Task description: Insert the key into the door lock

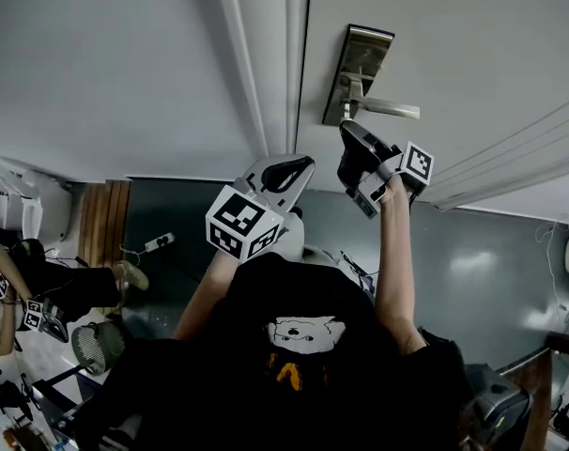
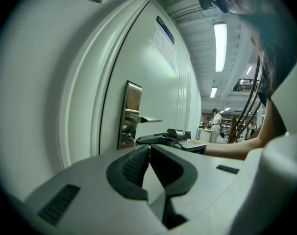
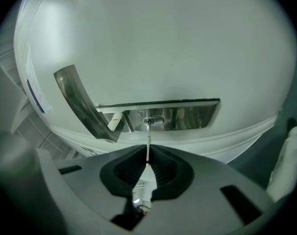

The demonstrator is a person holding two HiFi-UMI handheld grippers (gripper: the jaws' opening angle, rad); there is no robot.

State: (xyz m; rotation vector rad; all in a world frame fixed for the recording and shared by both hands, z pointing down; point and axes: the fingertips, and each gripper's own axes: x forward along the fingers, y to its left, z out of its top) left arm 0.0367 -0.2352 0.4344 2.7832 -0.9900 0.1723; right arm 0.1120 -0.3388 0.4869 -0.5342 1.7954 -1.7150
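At the door's [image 1: 453,45] metal lock plate [image 3: 187,115], your right gripper [image 3: 147,156] is presented square to the plate. Its fingers are pressed onto the key [image 3: 148,143] and pinch it at the head end. The key blade runs straight out from the jaws to the keyhole [image 3: 154,121], with its tip at the opening; depth of entry cannot be determined. The lever handle [image 3: 82,106] projects from the plate just beside the keyhole and is clear of the key. Your left gripper [image 2: 149,150] is held lower and back from the door, near the right gripper but apart from it. Its fingers are pressed together with nothing between them. From the left gripper view, the right gripper sits directly under the lever handle, against the plate.
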